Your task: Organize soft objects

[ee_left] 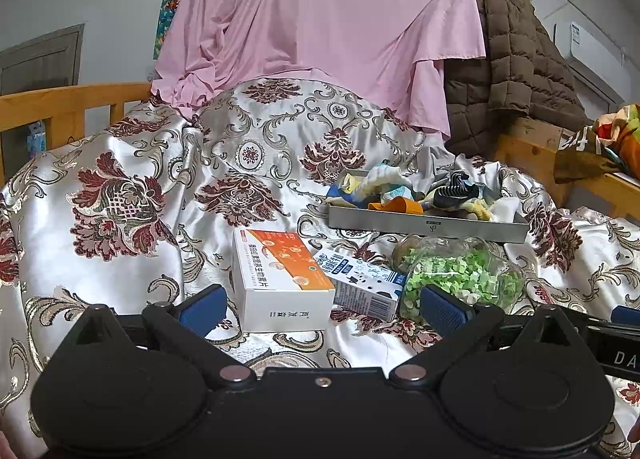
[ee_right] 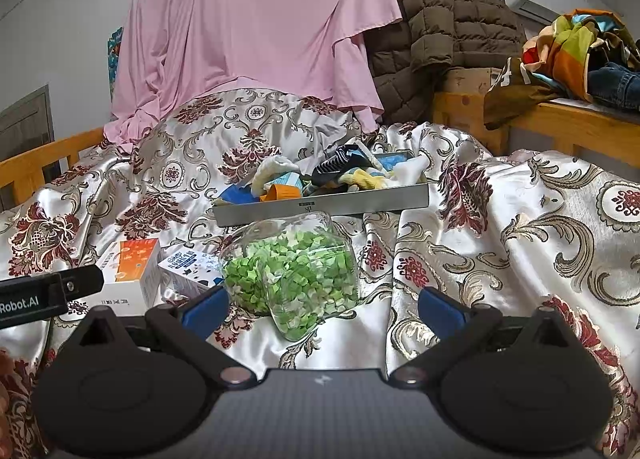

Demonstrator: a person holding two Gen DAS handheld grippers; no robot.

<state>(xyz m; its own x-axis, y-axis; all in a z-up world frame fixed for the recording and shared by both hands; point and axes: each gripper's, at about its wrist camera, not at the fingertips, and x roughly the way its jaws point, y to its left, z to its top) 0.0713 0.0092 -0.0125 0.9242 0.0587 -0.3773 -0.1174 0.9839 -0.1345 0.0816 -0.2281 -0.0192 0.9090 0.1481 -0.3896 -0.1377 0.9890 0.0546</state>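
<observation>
Socks and other small soft pieces lie heaped in the grey tray, which rests on the floral satin bedspread toward the far side of the bed. You can pick out an orange piece at the tray's front edge, a dark striped sock on top and pale yellow ones beside it. In front of the tray, closer to you, a glass jar of green bits lies on its side, with a blue-and-white milk carton just to its left and a white-and-orange medicine box beyond that, the carton touching the box. Your left gripper hangs low over the bedspread with its blue fingers spread wide, box and carton lying between them, nothing clasped. Your right gripper is likewise wide apart and empty, the jar just ahead between its fingers. A pink sheet drapes behind the bed, a brown quilted jacket hangs to its right
</observation>
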